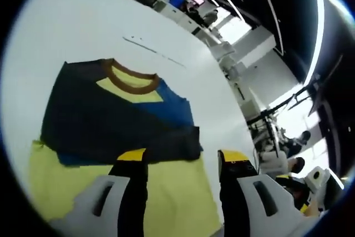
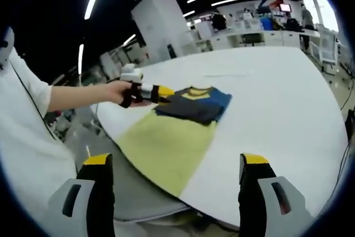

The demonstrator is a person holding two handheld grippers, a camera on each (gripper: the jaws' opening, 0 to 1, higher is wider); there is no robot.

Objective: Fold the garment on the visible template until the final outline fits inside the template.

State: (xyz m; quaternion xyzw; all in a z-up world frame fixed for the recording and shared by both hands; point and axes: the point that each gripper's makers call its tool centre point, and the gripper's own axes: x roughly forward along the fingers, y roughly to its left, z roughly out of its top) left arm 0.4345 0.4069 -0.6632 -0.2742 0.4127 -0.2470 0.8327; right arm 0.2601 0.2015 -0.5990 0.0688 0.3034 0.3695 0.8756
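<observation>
Left gripper view: the folded garment [image 1: 119, 117], dark with a blue panel and brown collar, lies at frame centre on the white worktop [image 1: 77, 31], its lower edge overlapping the yellow template [image 1: 177, 192]. The left gripper [image 1: 183, 162] stands wide apart at the bottom, over the template, holding nothing. Right gripper view: the garment [image 2: 194, 104] sits at centre with the template [image 2: 166, 145] stretching towards the lower left; the right gripper [image 2: 176, 167] is wide and empty, well apart from both. A person's hand [image 2: 119, 92] brings the left gripper to the garment's left edge
</observation>
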